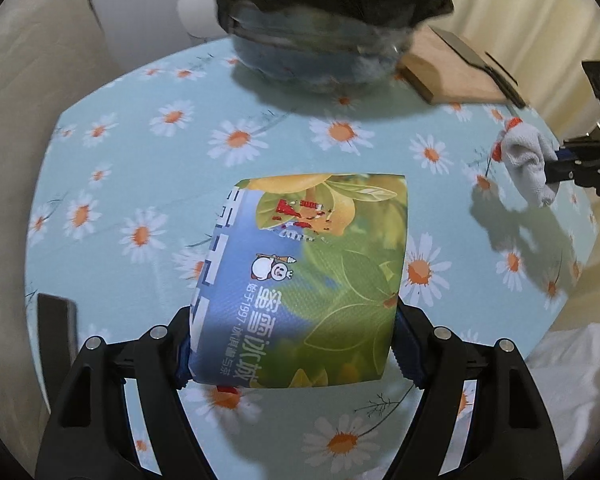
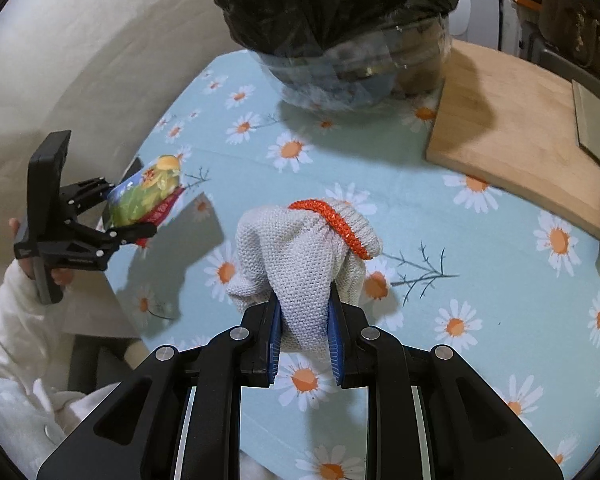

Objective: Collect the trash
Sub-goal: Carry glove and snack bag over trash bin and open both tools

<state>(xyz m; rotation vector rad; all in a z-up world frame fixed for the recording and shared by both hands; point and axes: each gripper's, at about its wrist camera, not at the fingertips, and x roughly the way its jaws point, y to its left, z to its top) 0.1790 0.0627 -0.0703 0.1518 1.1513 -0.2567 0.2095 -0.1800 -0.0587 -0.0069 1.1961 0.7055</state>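
A printed paper cup [image 1: 320, 264], green and blue with yellow fruit, sits sideways between the blue pads of my left gripper [image 1: 296, 320], which is shut on it and holds it above the daisy tablecloth [image 1: 140, 140]. From the right wrist view the same cup [image 2: 148, 196] shows at the left in that gripper [image 2: 134, 210]. My right gripper [image 2: 304, 312] is shut on a white knitted glove [image 2: 300, 248] with an orange cuff, which hangs over the table. The glove [image 1: 528, 160] also appears at the right edge of the left wrist view. A clear bin lined with a black bag [image 2: 340, 12] stands at the far side.
A wooden cutting board [image 2: 520, 128] lies right of the bin, with a cleaver [image 2: 592, 120] on it. A dark flat object [image 1: 56, 320] sits at the table's left edge. A person's hand in a white sleeve [image 2: 12, 320] holds the left gripper. A cream wall runs behind.
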